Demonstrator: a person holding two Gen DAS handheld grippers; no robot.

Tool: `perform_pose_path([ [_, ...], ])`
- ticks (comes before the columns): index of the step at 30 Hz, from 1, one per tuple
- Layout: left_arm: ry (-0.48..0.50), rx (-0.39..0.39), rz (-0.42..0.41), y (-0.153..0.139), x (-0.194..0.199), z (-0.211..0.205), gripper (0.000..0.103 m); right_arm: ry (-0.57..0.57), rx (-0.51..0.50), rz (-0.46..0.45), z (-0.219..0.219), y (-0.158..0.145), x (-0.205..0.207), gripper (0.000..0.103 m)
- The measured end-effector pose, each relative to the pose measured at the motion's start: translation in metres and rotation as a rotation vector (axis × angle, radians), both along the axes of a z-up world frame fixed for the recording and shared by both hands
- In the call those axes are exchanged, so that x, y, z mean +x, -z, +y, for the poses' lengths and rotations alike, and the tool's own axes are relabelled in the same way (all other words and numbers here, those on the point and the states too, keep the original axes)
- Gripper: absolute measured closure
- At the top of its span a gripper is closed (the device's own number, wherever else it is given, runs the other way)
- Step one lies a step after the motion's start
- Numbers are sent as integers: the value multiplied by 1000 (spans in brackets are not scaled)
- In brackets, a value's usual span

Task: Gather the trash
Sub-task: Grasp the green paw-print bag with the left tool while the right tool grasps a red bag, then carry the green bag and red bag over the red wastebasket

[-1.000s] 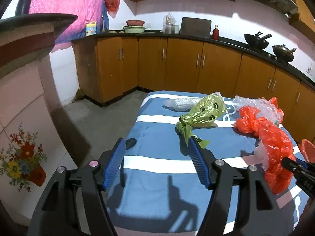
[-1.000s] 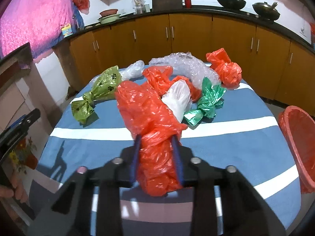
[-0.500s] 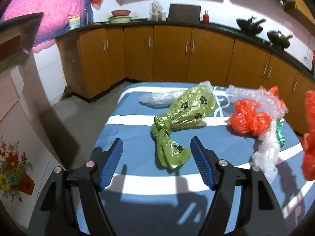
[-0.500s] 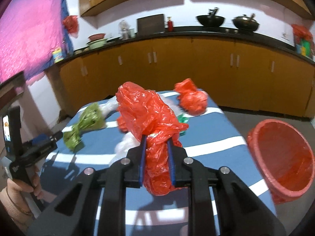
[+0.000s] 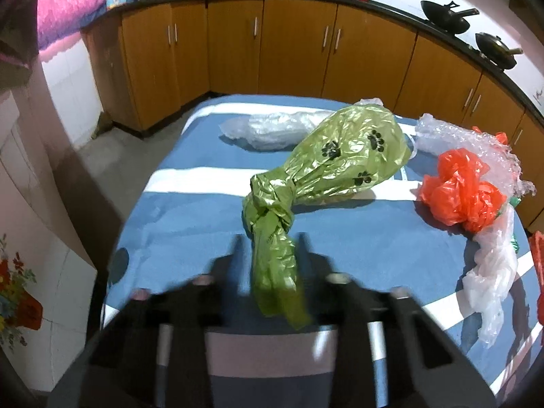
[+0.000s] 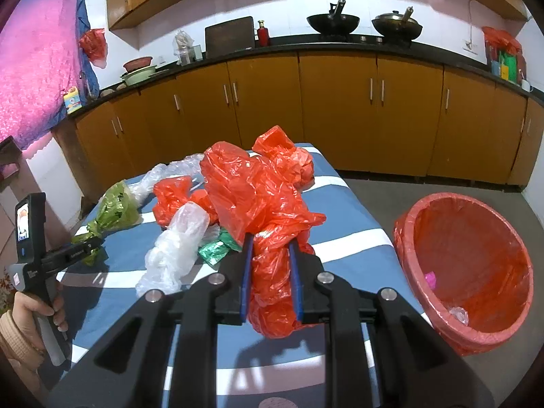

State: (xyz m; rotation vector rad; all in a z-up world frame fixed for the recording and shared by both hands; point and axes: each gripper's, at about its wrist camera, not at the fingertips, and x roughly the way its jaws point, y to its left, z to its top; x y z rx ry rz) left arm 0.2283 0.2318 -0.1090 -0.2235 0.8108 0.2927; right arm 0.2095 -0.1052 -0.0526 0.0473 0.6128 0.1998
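Note:
A green paw-print bag [image 5: 343, 156] lies knotted on the blue striped table [image 5: 190, 224]. My left gripper [image 5: 270, 248] is blurred, its jaws close on either side of the bag's tail. My right gripper [image 6: 270, 258] is shut on a big red plastic bag [image 6: 251, 190] and holds it above the table. A red-lined bin [image 6: 465, 272] stands on the floor to the right. The left gripper [image 6: 85, 246] also shows in the right wrist view at the green bag [image 6: 112, 209].
A second red bag [image 5: 459, 193], a white bag [image 5: 493, 272], clear bubble wrap [image 5: 472, 139] and a clear bag [image 5: 272, 129] lie on the table. A green foil bag [image 6: 214, 248] lies by the white one. Wooden cabinets [image 6: 340, 112] line the back wall.
My left gripper has moved forward to the green bag and its jaws have narrowed around the tail. My right gripper has lifted the red bag and swung right, bringing the bin into view.

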Motion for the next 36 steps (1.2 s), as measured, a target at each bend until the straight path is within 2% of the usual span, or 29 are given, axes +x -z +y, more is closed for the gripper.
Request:
perform_pose_path([
  [2, -5, 8, -8, -3, -2, 0, 95, -1, 1, 0, 0, 1, -1, 83],
  [5, 0, 46, -32, -10, -9, -3, 98, -1, 2, -4, -1, 0, -1, 83],
  [11, 20, 89, -109, -41, -28, -12, 98, 5, 18, -27, -6, -7, -7, 83],
  [23, 120, 81, -251, -105, -44, -66, 98, 52, 40, -76, -34, -29, -26, 83],
  [36, 242, 80, -310, -128, -50, -131, 98, 161, 65, -117, -95, -45, -37, 83],
])
